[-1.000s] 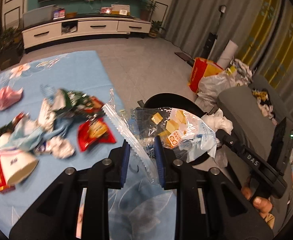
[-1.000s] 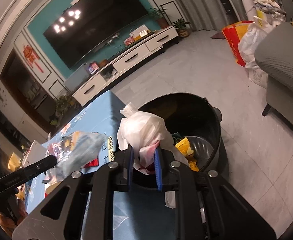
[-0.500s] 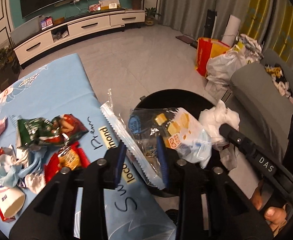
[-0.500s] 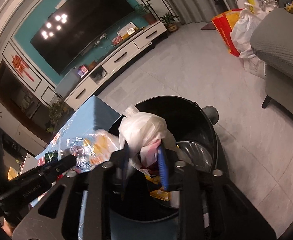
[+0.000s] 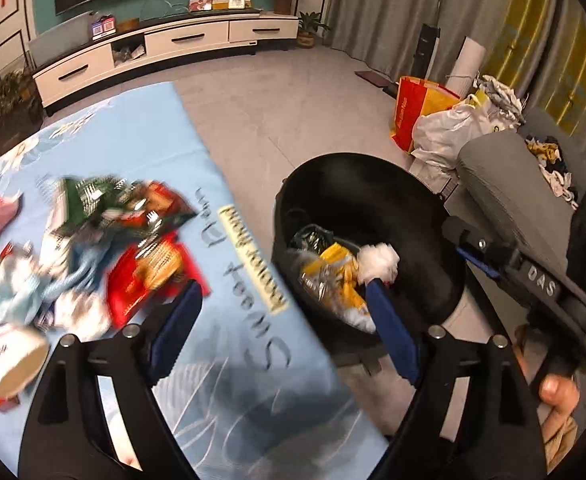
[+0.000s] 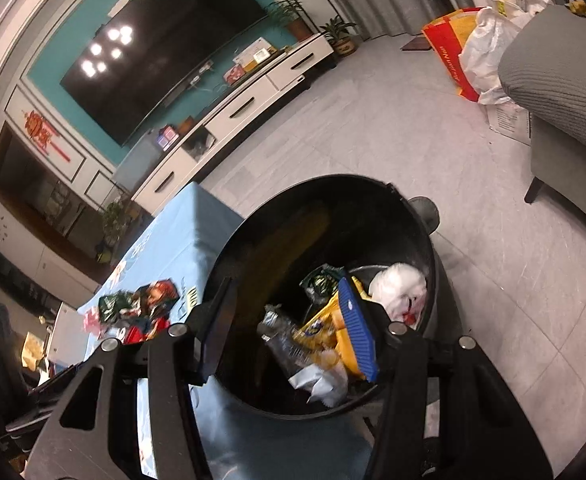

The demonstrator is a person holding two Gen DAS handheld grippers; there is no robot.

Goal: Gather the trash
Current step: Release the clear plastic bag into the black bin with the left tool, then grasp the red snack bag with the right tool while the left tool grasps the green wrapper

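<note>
Clear snack wrapper (image 5: 325, 276) and white plastic bag (image 6: 399, 290) dropped from the jaws into black trash bin (image 6: 413, 216), left gripper (image 5: 281, 328) just opened wide, empty, right gripper (image 6: 289, 320) just parted, empty, wrappers (image 5: 133, 248) left on blue tablecloth (image 5: 133, 136).

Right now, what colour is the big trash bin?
Black. The trash bin shows best in the right wrist view.

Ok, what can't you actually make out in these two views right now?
- Wrappers on the table: left wrist view, motion blur; print unreadable.
- Bin bottom: right wrist view, hidden under trash and the right gripper.
- Paper cup: left wrist view, blurred.
</note>
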